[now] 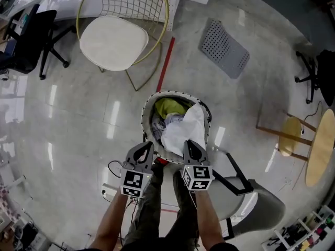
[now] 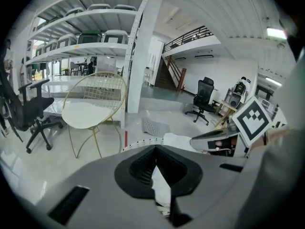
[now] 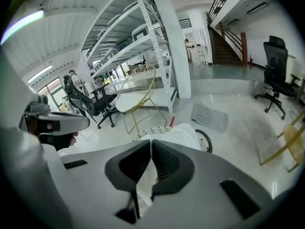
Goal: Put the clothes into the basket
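- Right now, the right gripper [image 1: 189, 143] is clamped on a white cloth [image 1: 183, 129]; its own view shows the jaws closed tip to tip, with the fabric running between them and spilling on ahead.
- Just ahead of that gripper, the cloth drapes over the near rim of the basket [image 1: 144, 120].
- Close beside it, the left gripper [image 1: 148, 146] sits at the same rim, jaws together at the tips. White shows through the slot behind them, but I cannot tell whether any fabric is pinched.
- Further ahead of both grippers, a yellow-green garment [image 1: 170, 107] lies inside the basket.
- Well beyond the left gripper stands a wire chair [image 1: 112, 35] with a white seat.
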